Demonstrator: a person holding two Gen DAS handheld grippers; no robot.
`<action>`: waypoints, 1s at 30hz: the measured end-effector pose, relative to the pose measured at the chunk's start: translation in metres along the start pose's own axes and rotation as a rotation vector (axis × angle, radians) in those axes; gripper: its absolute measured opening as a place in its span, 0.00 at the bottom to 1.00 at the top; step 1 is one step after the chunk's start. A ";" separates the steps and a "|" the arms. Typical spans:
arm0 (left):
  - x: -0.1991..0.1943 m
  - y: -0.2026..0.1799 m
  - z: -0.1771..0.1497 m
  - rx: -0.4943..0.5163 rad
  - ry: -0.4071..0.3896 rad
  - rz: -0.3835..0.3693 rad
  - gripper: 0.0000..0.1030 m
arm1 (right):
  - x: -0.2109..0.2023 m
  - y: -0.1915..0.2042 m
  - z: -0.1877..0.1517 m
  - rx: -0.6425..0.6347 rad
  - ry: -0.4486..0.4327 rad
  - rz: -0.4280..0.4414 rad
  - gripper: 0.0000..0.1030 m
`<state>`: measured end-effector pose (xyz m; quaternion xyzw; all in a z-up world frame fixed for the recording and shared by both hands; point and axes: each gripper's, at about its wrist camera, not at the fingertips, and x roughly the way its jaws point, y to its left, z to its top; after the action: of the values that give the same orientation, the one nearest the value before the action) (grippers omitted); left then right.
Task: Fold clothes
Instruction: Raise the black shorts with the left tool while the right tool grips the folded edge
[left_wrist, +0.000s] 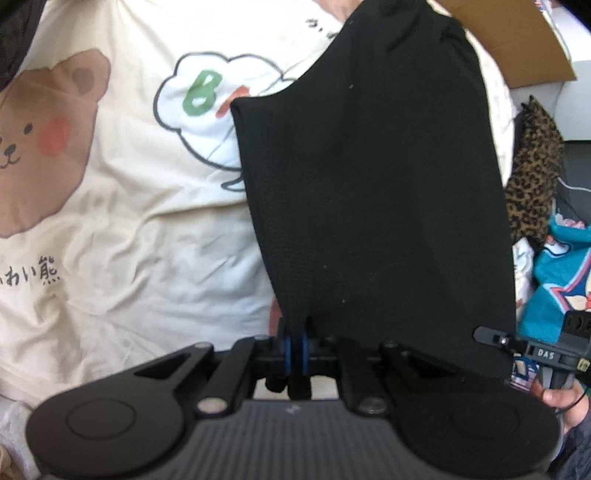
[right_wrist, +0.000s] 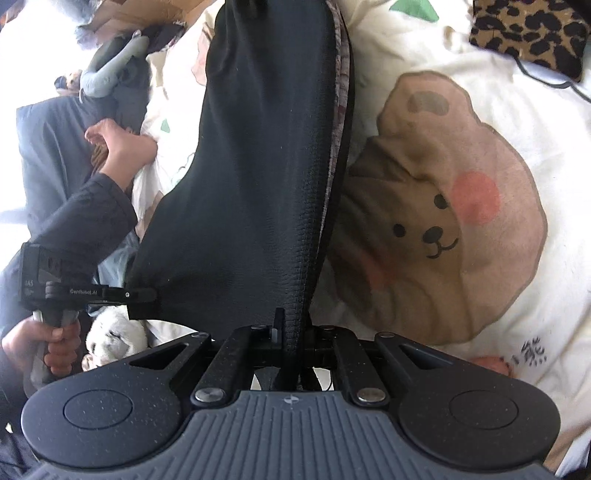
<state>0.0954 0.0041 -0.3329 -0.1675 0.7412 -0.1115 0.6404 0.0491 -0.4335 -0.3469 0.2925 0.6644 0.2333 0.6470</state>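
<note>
Black cloth (left_wrist: 373, 192) hangs stretched between both grippers above a cream bedsheet (left_wrist: 147, 229) printed with brown bears. The left gripper (left_wrist: 295, 343) is clenched on one bottom corner of the cloth, its blue pads pinching the fabric. The right gripper (right_wrist: 291, 332) is clamped on another edge of the same cloth, which rises away from it toward the top. A leopard-print cushion (right_wrist: 532, 33) lies near the sheet's far edge.

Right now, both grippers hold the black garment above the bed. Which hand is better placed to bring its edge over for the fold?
Probably neither: the left gripper and the right gripper are both shut on the black garment at one edge, so they should move together.
</note>
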 end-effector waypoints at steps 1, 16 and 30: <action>-0.009 0.003 0.005 0.002 0.000 -0.003 0.06 | -0.003 0.003 0.000 0.010 -0.002 -0.004 0.02; -0.077 -0.004 -0.042 0.142 0.012 -0.010 0.06 | -0.046 0.040 -0.039 0.101 0.007 -0.092 0.02; -0.077 -0.013 -0.047 0.166 0.005 -0.012 0.06 | -0.051 0.030 -0.047 0.166 -0.026 -0.071 0.02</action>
<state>0.0601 0.0201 -0.2511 -0.1179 0.7300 -0.1768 0.6496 0.0042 -0.4438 -0.2871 0.3242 0.6829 0.1506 0.6371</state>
